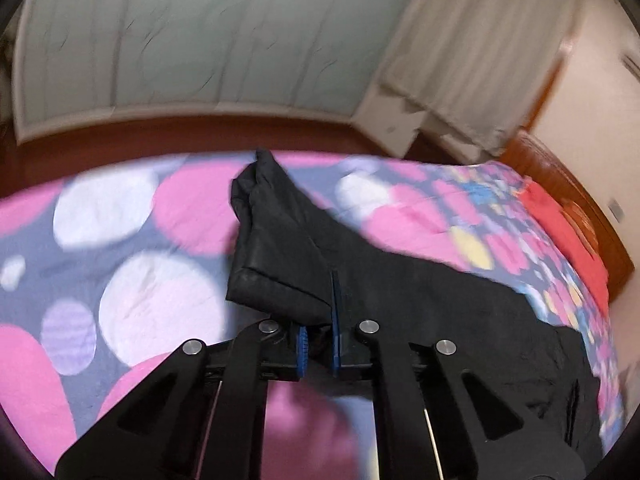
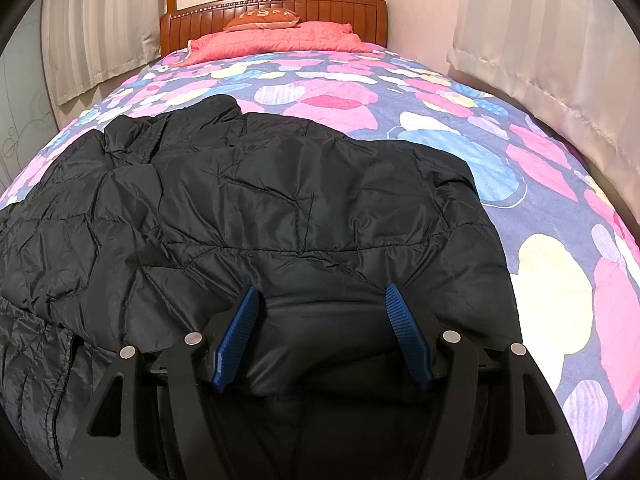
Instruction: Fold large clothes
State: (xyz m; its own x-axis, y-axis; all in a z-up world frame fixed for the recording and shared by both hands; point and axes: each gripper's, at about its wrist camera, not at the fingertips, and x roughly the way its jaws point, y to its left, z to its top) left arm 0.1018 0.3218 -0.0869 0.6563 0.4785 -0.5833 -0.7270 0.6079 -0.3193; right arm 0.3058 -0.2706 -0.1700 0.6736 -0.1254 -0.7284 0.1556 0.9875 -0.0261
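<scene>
A large black quilted jacket (image 2: pixel 260 208) lies spread on a bed with a pink, white and blue patterned cover (image 2: pixel 460 128). My left gripper (image 1: pixel 320 320) is shut on a sleeve of the jacket (image 1: pixel 276 248) and holds it lifted above the cover; the view is blurred. My right gripper (image 2: pixel 322 300) is open, its blue fingers (image 2: pixel 240 328) standing on either side of a smooth black fold at the jacket's near edge.
A wooden headboard (image 2: pixel 276 12) with a red pillow (image 2: pixel 276 38) is at the far end of the bed. Curtains (image 2: pixel 540 40) hang along both sides. A wooden floor strip (image 1: pixel 200 136) and pale wall lie beyond the bed edge.
</scene>
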